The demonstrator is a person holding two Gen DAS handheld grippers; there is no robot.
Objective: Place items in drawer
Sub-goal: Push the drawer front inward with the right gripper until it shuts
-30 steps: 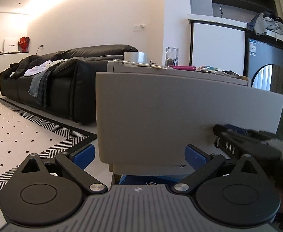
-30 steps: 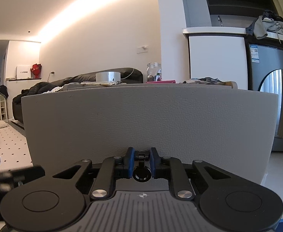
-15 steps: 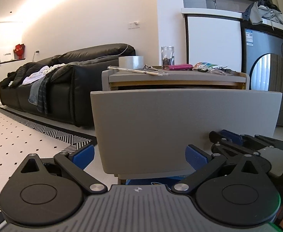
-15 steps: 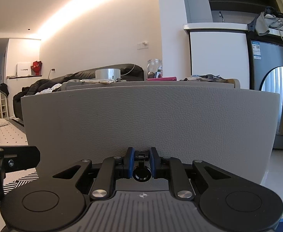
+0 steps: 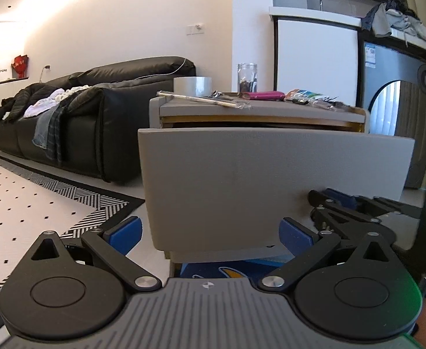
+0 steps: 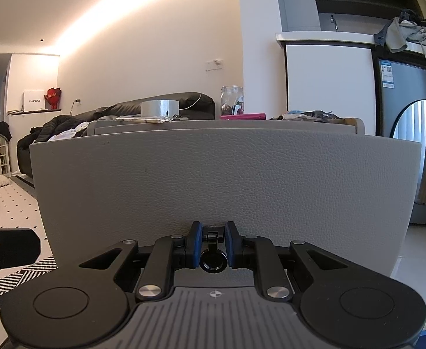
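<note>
Left wrist: drawer (image 5: 271,180) farther out; right tongs (image 6: 212,244) still clamp pull (image 6: 212,263).

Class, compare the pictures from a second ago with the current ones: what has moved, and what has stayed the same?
The grey drawer front has slid out from the cabinet, pulled by the right gripper. The left gripper drew back a little. Unchanged: right jaws clamped on the drawer handle, left jaws open, tape roll and jar on top.

Drawer (image 6: 224,180) interior hidden behind front

Drawer front (image 6: 224,174) — matt grey, leather-grained; sofa (image 5: 120,110) — glossy black leather.
</note>
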